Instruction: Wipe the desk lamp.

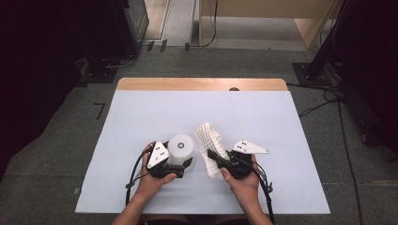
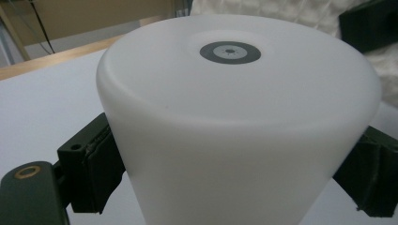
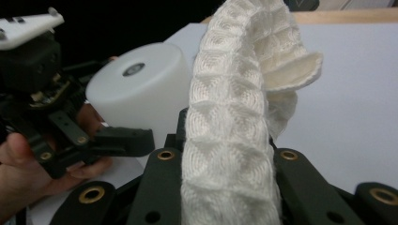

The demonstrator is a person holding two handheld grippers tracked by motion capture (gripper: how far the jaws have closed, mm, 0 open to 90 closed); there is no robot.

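A white plastic cylinder (image 1: 181, 146) with a grey ring on its top stands on the white table cover at the near middle. My left gripper (image 1: 180, 164) is shut on it, and in the left gripper view its black pads (image 2: 101, 159) press on both sides of the cylinder (image 2: 234, 117). My right gripper (image 1: 213, 159) is shut on a white knitted cloth (image 1: 209, 136). The cloth (image 3: 234, 117) rises in a strip between the jaws and curls over at its top. The cylinder (image 3: 141, 89) stands just to the left of the cloth.
The white cover (image 1: 187, 112) leaves a wooden strip (image 1: 202, 84) bare along the table's far edge, with a small dark hole (image 1: 233, 88) in it. Cables (image 1: 328, 98) run over the grey floor at the right. Dark equipment stands at both sides.
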